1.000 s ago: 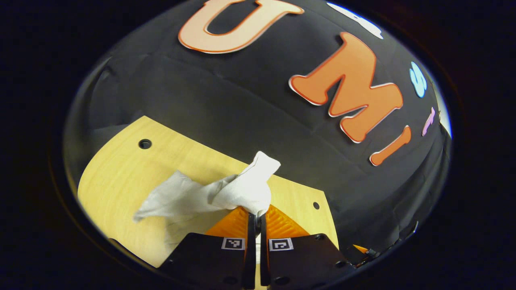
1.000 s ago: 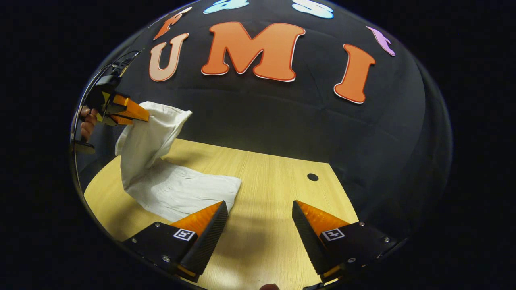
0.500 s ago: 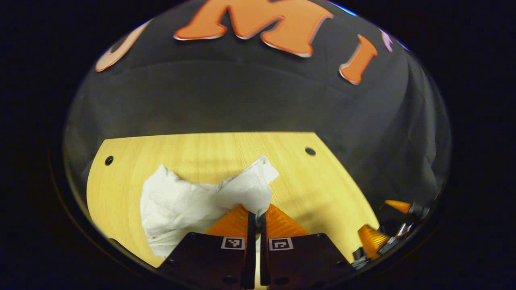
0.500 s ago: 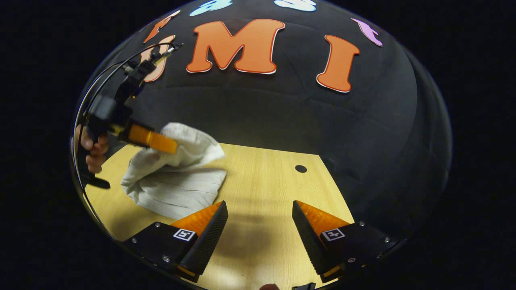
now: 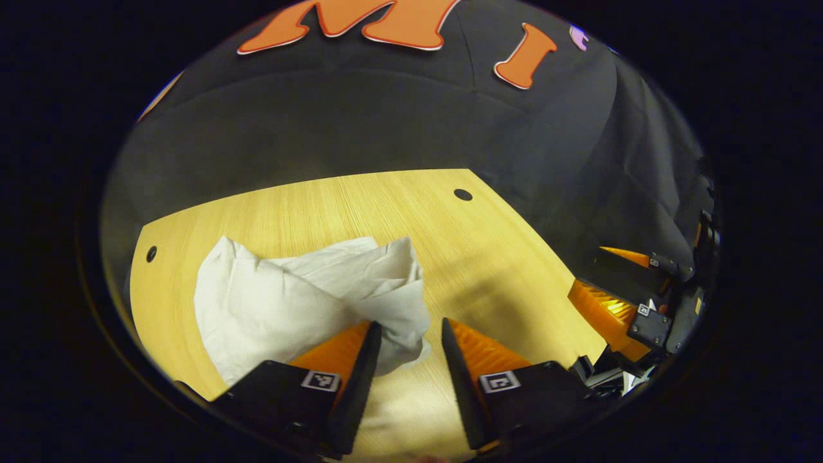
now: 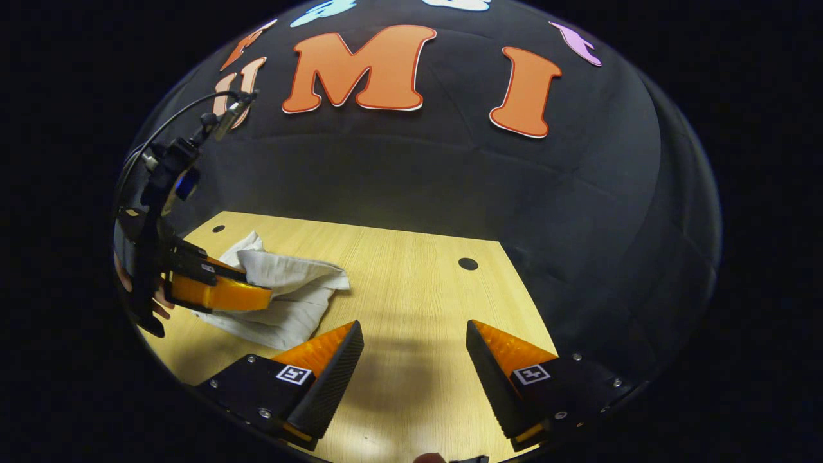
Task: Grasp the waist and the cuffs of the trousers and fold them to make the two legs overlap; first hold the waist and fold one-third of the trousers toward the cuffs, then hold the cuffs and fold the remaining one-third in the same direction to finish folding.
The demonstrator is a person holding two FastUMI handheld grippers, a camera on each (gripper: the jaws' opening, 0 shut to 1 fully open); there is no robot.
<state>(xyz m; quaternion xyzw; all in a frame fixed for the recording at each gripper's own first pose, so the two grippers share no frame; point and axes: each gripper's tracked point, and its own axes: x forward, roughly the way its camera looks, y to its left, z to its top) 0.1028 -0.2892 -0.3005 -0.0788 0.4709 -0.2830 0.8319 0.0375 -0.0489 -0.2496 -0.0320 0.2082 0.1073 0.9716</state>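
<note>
Trousers of white cloth are seen bunched into a folded heap on the left part of the wooden table in the left gripper view, a rumpled corner of the cloth lying just ahead of the left gripper. That gripper's fingers are spread apart, with cloth reaching into the gap beside the left finger but pressed by neither finger, so nothing is held. Two small dark holes are seen in the tabletop, one near the left edge and one toward the far right corner. At the right rim of that view the right gripper is seen off the table's edge.

In the right gripper view, the left gripper is seen at the left, held by a hand and resting against the trousers. The right gripper is held over bare table, fingers wide apart, well clear of the cloth.
</note>
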